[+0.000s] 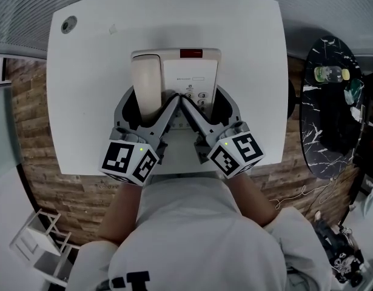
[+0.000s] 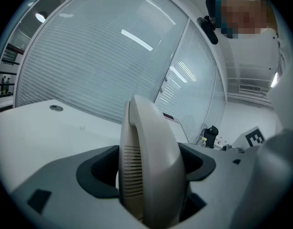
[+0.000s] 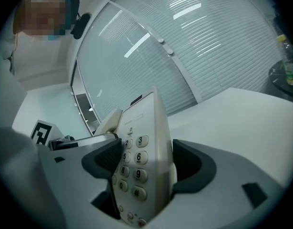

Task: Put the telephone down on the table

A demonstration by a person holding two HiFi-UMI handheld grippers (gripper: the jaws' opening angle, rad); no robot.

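Observation:
A beige desk telephone (image 1: 186,71) with its handset (image 1: 147,80) on the cradle is over the middle of the white table (image 1: 89,102); I cannot tell whether it rests on the top. My left gripper (image 1: 148,105) is shut on the near end of the handset side. In the left gripper view the handset (image 2: 151,166) fills the gap of the left gripper (image 2: 148,175). My right gripper (image 1: 205,105) is shut on the keypad side. In the right gripper view the keypad (image 3: 134,163) stands between the jaws of the right gripper (image 3: 144,171).
A round cable hole (image 1: 69,23) sits at the table's far left corner. A black marble side table (image 1: 332,120) with a bottle (image 1: 332,74) stands to the right. A white wire rack (image 1: 43,247) is on the floor at lower left.

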